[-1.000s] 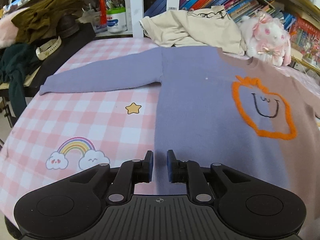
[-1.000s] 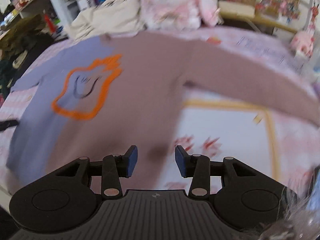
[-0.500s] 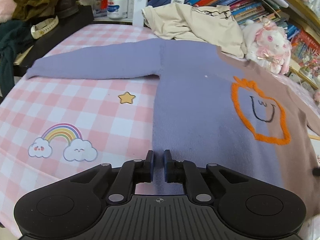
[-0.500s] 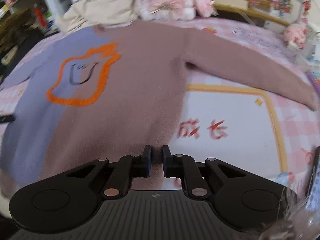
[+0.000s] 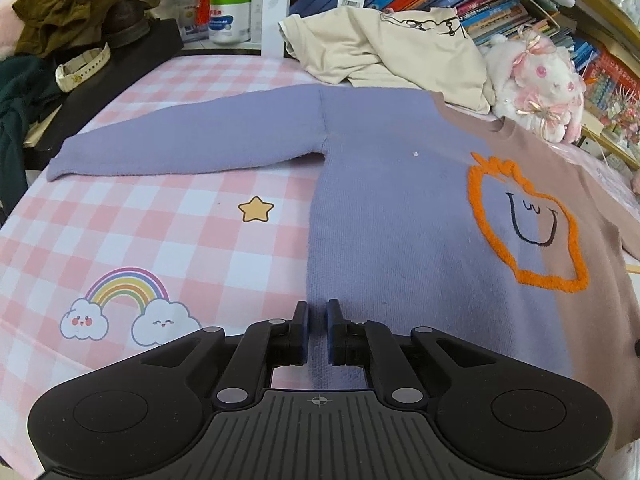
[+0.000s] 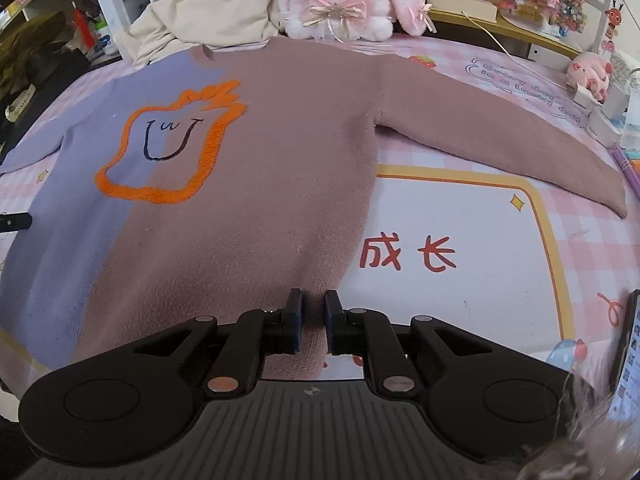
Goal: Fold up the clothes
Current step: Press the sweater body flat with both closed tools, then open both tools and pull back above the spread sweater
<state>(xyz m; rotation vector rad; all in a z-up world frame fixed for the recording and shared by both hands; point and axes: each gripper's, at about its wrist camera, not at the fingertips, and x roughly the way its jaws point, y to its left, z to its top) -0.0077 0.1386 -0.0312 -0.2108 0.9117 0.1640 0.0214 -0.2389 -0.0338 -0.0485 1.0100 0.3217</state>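
Note:
A half-purple, half-brown sweater (image 5: 400, 208) with an orange outlined face lies flat, front up, sleeves spread, on the pink checked tablecloth (image 5: 140, 232). It also shows in the right wrist view (image 6: 256, 168). My left gripper (image 5: 317, 314) is at the sweater's lower left hem corner, jaws nearly closed on the purple hem edge. My right gripper (image 6: 312, 304) is at the lower right hem corner, jaws nearly closed on the brown hem.
A cream shirt (image 5: 392, 48) and a white plush bunny (image 5: 536, 80) lie behind the collar. Dark clothes (image 5: 60, 4) and a watch (image 5: 82, 64) sit far left. Chargers and a small pink toy (image 6: 592, 76) sit far right. A phone edge (image 6: 628, 340) is near right.
Both grippers moved in to the sweater's bottom hem. The right jaws went from wide open to nearly closed on the brown hem; the left jaws narrowed slightly.

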